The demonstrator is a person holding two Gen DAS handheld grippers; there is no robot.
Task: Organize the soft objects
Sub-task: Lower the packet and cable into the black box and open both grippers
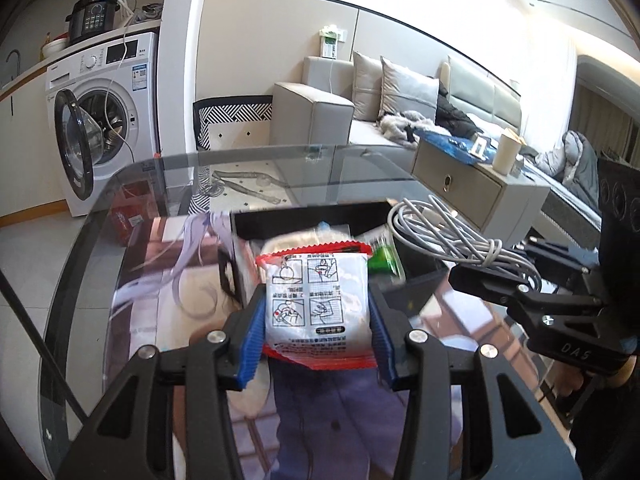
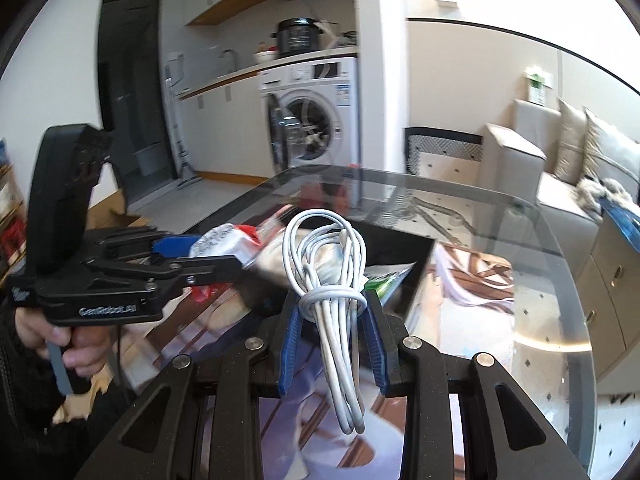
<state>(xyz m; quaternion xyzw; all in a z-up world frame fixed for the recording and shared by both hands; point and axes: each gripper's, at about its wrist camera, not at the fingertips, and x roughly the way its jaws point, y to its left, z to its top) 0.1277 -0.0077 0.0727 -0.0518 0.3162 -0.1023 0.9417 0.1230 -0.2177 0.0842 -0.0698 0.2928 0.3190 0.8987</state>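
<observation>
Both claws are loaded: our left gripper (image 1: pixel 318 330) is clamped on the white sachet (image 1: pixel 316 300) with red edges, and our right gripper (image 2: pixel 330 340) is clamped on the bundled white cable (image 2: pixel 332 280), whose tail dangles below the pads. We hold both soft items in the air just in front of the black bin (image 1: pixel 304 220), above the glass table (image 1: pixel 256 168). We judge this the carrying step; next each piece needs a deliberate placement and release. Both grippers tilt downward towards the bin, side by side
</observation>
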